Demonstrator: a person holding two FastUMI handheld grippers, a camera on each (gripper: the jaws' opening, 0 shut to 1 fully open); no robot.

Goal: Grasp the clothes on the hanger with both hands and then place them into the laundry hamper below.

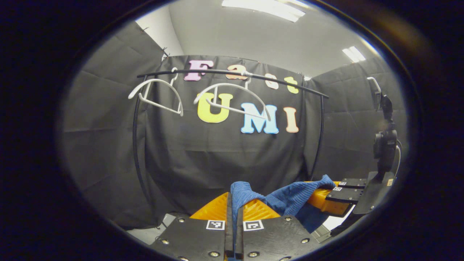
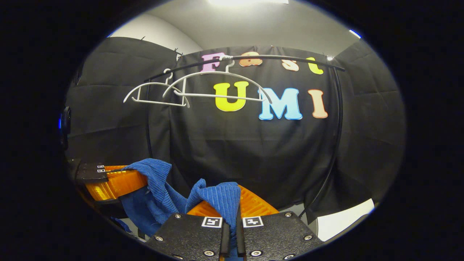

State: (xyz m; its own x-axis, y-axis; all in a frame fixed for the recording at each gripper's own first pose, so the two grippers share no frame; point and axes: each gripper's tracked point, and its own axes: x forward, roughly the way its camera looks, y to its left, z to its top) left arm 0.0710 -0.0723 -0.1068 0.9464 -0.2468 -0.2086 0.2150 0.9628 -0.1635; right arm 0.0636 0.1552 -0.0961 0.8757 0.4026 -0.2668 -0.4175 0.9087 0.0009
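Two bare white wire hangers hang on the black rail; the blue ribbed knit garment is already off them. Left gripper and right gripper each pinch one edge with jaws pressed together, so the cloth spans between them, presumably for lowering into the hamper below.

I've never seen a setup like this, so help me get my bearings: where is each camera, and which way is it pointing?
Left gripper view: rides on the left gripper, facing the rack; own fingers pinch the blue garment; the right gripper is at right.
Right gripper view: rides on the right gripper, facing the same rack; own fingers pinch the garment; the left gripper at left.
Shared: two bare white hangers, the rack, the garment, both grippers.
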